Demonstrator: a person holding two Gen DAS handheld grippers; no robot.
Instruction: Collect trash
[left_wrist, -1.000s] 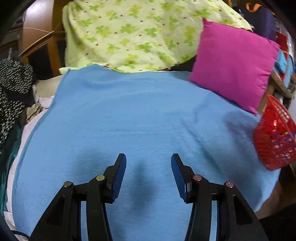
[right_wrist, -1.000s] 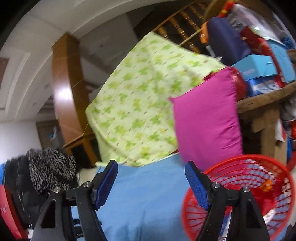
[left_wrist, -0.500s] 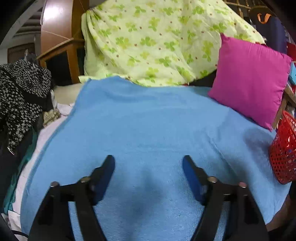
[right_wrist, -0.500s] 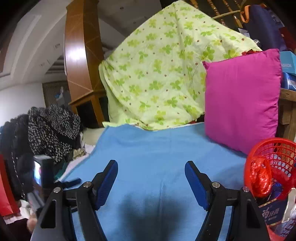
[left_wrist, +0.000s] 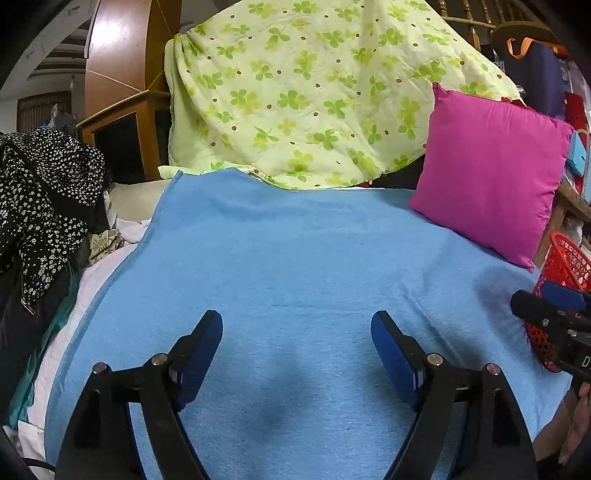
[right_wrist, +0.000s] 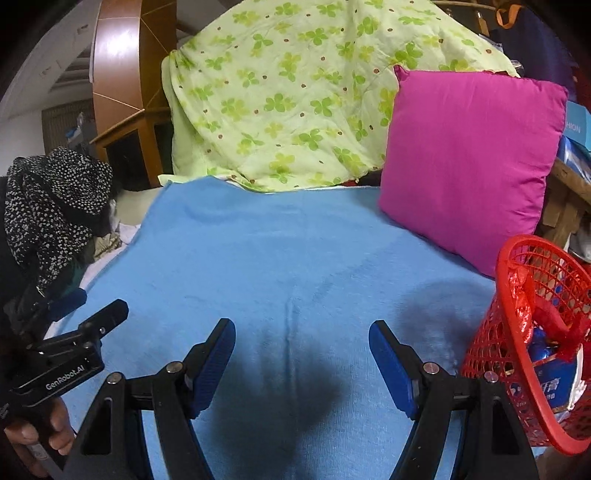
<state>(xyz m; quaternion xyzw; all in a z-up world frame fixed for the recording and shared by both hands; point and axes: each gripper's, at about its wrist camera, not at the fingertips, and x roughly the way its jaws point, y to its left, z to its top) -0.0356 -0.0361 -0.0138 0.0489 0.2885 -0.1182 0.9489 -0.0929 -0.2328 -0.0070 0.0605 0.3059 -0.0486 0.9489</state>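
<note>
Both tools are angled down over the blue blanket (left_wrist: 295, 258) on the bed. The left tool (left_wrist: 297, 341) has just been spreading its jaws and now stands wide with nothing between them; the right tool (right_wrist: 301, 350) is wide and empty too. A hand (right_wrist: 40, 432) grips the left tool's handle at the left edge of the right view. The red basket (right_wrist: 517, 280) with trash in it sits at the bed's right edge, just beside the right tool. The pink pillow (left_wrist: 491, 173) and the green clover quilt (left_wrist: 314, 92) close off the far side, with dark spotted clothes (left_wrist: 40, 206) piled on the left. The blanket's middle is open.
</note>
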